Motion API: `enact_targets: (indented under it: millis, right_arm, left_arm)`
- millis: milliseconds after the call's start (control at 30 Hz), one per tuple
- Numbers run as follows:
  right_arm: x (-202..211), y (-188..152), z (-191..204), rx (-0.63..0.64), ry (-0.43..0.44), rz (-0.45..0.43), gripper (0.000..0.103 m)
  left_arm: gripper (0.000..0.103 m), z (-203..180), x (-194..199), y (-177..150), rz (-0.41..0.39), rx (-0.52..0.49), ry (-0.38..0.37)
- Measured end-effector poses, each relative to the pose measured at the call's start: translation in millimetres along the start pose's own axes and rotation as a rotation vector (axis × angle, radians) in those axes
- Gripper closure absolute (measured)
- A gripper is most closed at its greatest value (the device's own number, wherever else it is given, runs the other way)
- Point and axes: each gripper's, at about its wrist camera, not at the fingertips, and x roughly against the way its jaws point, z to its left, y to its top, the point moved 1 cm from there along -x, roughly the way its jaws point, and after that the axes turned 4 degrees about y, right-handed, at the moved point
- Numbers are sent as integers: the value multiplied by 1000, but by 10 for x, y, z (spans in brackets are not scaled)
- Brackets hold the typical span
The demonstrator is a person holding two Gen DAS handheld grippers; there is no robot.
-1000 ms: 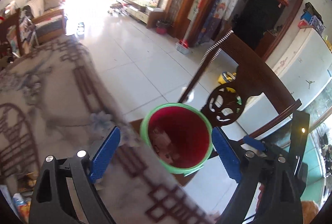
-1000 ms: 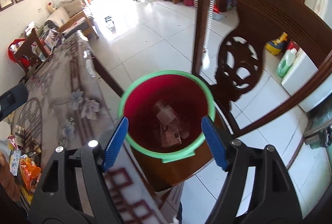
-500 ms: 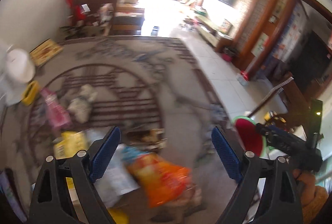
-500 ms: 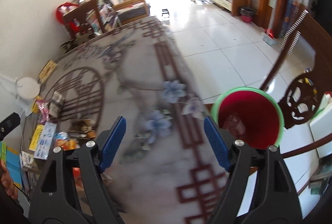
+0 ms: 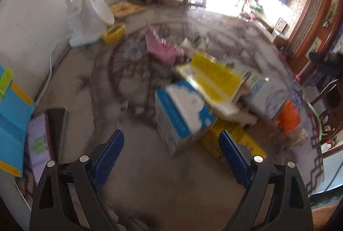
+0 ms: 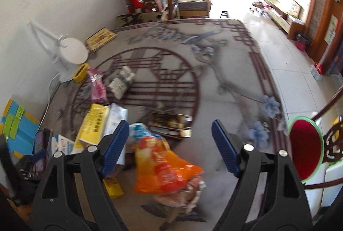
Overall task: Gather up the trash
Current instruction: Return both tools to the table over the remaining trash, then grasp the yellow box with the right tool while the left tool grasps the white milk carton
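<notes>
My left gripper (image 5: 171, 158) is open and empty above the table, just short of a blue and white carton (image 5: 182, 115) with a yellow packet (image 5: 214, 78) leaning on it. My right gripper (image 6: 170, 149) is open and empty, its jaws straddling an orange snack bag (image 6: 165, 168) below. The red bin with a green rim (image 6: 305, 151) stands beyond the table's right edge. More trash lies on the table: a pink wrapper (image 6: 97, 87), a yellow packet (image 6: 93, 126), a crumpled white cloth (image 6: 121, 83) and a dark box (image 6: 169, 126).
The table has a grey patterned cloth (image 6: 214, 72). A white desk lamp (image 6: 68, 55) and a yellow item (image 6: 81, 73) stand at its wall side. Blue folders (image 6: 19, 130) lie at the left. A carved wooden chair (image 6: 333, 143) stands by the bin.
Both grippers have swung away from above the red bin, back over the table toward the pile of trash. The left view is blurred with motion. Both stay open and empty.
</notes>
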Motion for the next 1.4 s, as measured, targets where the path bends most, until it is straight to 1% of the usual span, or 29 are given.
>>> enact_targets:
  millis: [67,167,233,300,333,367,467,533,600,633,667,733,767,800,833,867,933,1033,1067,1133,1233,1267,1333,1400]
  right_arm:
    - [-58,20,212,40,29,14,25]
    - [-111,29,444,79,41,31,25]
    - [-127,32,564,107,44,39,25]
    - [-145,40,655,130,49,48,25]
    - [-166,50,696,141,55,56,25]
    - [-189,56,741,149,61,65,25]
    - [-316,113,879,151,118,112,25]
    - [-404,146,980,146,163,139,26]
    - [-512,165,1112,161,189,168,26]
    - [-584,165,1191,176,196,189,30]
    - [-702,165,1276,193,206,226,32]
    - [-913,154,1379,199,225,289,34]
    - [-1001,137,1411,195,232,317,37]
    - [-1097,128,1432,188,242,346,39]
    - [-1214,117,1449,174,252,383,42]
    - [-1282,101,1457,165,256,409,44]
    - [-1415,53,1468,152,249,455,45]
    - [-1613,-1,1486,152,200,515,44]
    - [-1654,-14,1497,159,195,532,44]
    - [-1714,-50,1545,187,172,552,44]
    - [-1777,-95,1635,238,168,575,46]
    - [-1776,-105,1660,245,180,575,60]
    - [-1768,-100,1657,239,193,574,63]
    - [-1739,-77,1651,229,208,559,64]
  left_arm:
    - [17,-6,-195,-19,23,54,-34]
    - [17,-15,-445,39,53,110,-37]
    - [20,33,-554,108,54,145,-32]
    - [39,167,-644,173,52,187,-37]
    - [57,220,-680,228,56,207,-42]
    - [65,308,-702,227,60,220,-47]
    - [66,474,-692,315,47,257,-74]
    - [67,544,-667,385,26,245,-81]
    - [67,583,-623,445,15,220,-79]
    - [66,610,-645,482,26,215,-92]
    - [66,652,-691,512,51,216,-110]
    - [65,723,-768,545,78,222,-122]
    - [64,744,-786,542,87,221,-124]
    - [62,768,-798,538,98,220,-123]
    - [53,803,-829,546,105,224,-121]
    - [40,835,-848,553,107,233,-124]
    - [29,901,-841,533,105,258,-126]
    - [27,1033,-819,491,118,302,-126]
    - [26,1068,-791,465,125,316,-127]
    - [23,1147,-756,395,138,349,-135]
    - [23,1177,-724,267,162,350,-139]
    - [23,1180,-727,238,167,347,-139]
    - [22,1170,-736,167,177,345,-142]
    - [22,1169,-801,106,207,363,-155]
